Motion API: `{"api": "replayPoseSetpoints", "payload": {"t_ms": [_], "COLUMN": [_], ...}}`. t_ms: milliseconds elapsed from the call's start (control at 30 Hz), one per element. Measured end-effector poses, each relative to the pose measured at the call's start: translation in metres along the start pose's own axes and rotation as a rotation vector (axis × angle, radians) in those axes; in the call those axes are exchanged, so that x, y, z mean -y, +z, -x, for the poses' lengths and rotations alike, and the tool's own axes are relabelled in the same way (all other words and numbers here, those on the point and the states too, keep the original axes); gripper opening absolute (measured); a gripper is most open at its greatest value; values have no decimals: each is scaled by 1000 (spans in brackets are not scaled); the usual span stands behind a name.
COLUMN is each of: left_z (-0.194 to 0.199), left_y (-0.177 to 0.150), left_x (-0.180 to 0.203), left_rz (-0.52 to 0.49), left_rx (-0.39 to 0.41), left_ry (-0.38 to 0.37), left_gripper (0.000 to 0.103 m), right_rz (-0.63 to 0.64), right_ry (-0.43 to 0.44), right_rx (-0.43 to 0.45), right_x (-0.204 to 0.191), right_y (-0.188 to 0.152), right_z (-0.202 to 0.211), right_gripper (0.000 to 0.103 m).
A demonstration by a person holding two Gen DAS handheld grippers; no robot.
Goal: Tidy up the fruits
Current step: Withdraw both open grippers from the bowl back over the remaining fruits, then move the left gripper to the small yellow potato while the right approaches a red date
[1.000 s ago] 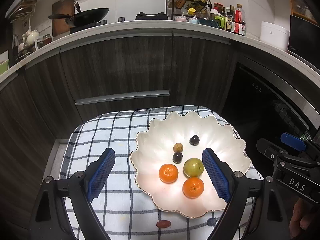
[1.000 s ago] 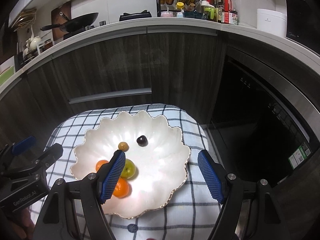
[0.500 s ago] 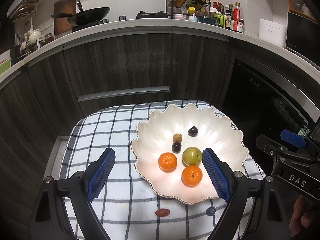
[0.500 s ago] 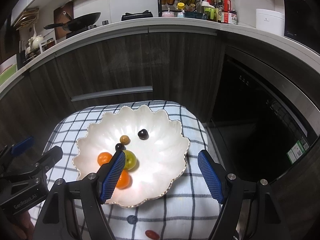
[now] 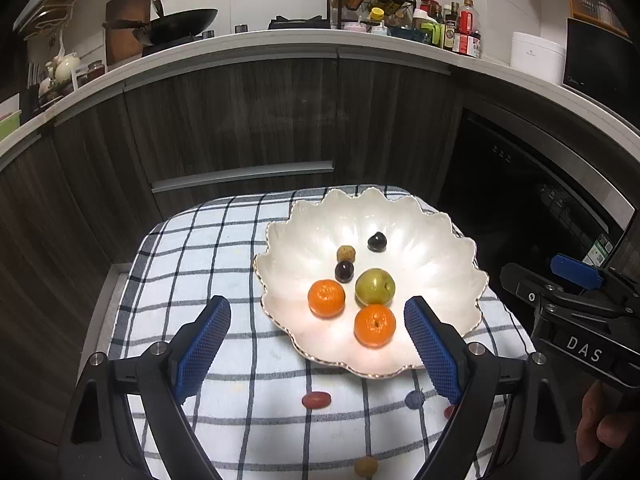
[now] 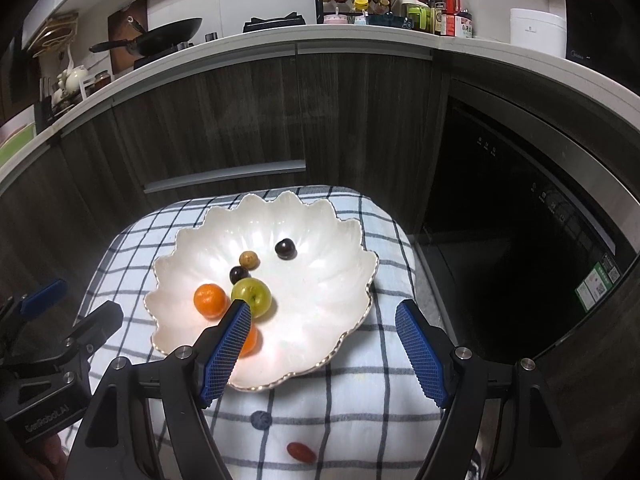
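Observation:
A white scalloped plate (image 5: 432, 240) (image 6: 320, 320) rests on a checked cloth (image 5: 192, 264) (image 6: 360, 392). On it lie two oranges (image 5: 326, 298) (image 5: 375, 325), a green fruit (image 5: 375, 287) (image 6: 252, 295), two dark round fruits (image 5: 377, 241) (image 5: 344, 271) and a small tan one (image 5: 346, 254). Loose on the cloth in front of the plate are a red oval fruit (image 5: 316, 400) (image 6: 301, 451), a blueberry (image 5: 415, 399) (image 6: 261, 420) and a tan fruit (image 5: 365, 467). My left gripper (image 5: 316, 344) hovers open over the plate's near edge. My right gripper (image 6: 322, 346) is open too, empty, above the plate's right side.
Dark wood cabinets (image 5: 240, 120) and a white counter (image 5: 280, 40) with a wok (image 5: 180, 26) and bottles (image 5: 460, 32) stand behind. A dark appliance front (image 6: 520, 220) is to the right. The cloth drops off at its left and right edges.
Both grippers have drawn back from the plate, so it sits higher and smaller in both views. More loose fruit on the cloth's near side has come into view. The jaws have not changed.

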State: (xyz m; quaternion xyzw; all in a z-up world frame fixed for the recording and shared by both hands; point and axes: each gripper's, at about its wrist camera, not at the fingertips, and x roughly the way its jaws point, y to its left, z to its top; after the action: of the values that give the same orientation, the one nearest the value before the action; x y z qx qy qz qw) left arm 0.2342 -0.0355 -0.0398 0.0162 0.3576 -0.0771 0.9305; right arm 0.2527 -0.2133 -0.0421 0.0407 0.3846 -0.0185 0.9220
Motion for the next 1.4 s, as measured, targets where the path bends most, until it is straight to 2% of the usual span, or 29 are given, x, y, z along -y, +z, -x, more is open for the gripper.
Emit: {"api": "replayPoseSetpoints", "payload": {"t_ms": [1400], "left_z": [0], "left_y": [-79], "left_x": [9], "left_rz": [-14], "left_rx": [-75], "left_ry": [40], "left_gripper": [89], "right_rz": [48], "right_ry": [34], "right_rx": [-76], "right_x": [3], "right_y": [-70], "right_z": [-13], "right_gripper": [76]}}
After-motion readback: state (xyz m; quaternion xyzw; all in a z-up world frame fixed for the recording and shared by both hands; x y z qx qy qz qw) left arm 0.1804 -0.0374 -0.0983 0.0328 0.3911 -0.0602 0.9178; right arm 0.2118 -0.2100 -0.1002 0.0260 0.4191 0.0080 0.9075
